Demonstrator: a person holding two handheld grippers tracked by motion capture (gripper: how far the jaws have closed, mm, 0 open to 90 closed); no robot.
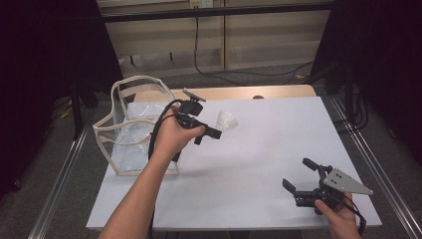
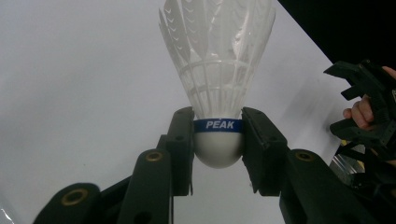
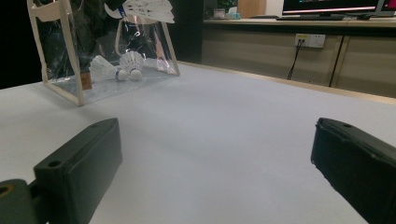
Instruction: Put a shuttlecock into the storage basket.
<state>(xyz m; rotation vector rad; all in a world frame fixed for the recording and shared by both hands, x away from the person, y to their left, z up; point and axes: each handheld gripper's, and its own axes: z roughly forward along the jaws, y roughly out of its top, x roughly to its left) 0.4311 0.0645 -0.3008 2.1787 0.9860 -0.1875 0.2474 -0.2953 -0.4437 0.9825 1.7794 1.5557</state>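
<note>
Left gripper (image 1: 219,130) clamped on white feathered shuttlecock (image 2: 217,74) by its cork base, held above white bench (image 1: 259,149), just beside clear plastic cream-trimmed bag (image 1: 130,127). Right gripper (image 1: 297,175) gaping, holding nothing, well apart from bag.

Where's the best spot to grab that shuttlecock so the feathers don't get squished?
Grip the shuttlecock by its round cork base, at the blue band, one finger on each side. The cork is firm and narrow; the feather skirt above flares wide and looks fragile. Come from the cork end, feathers pointing away, as the left gripper holds it.
</note>
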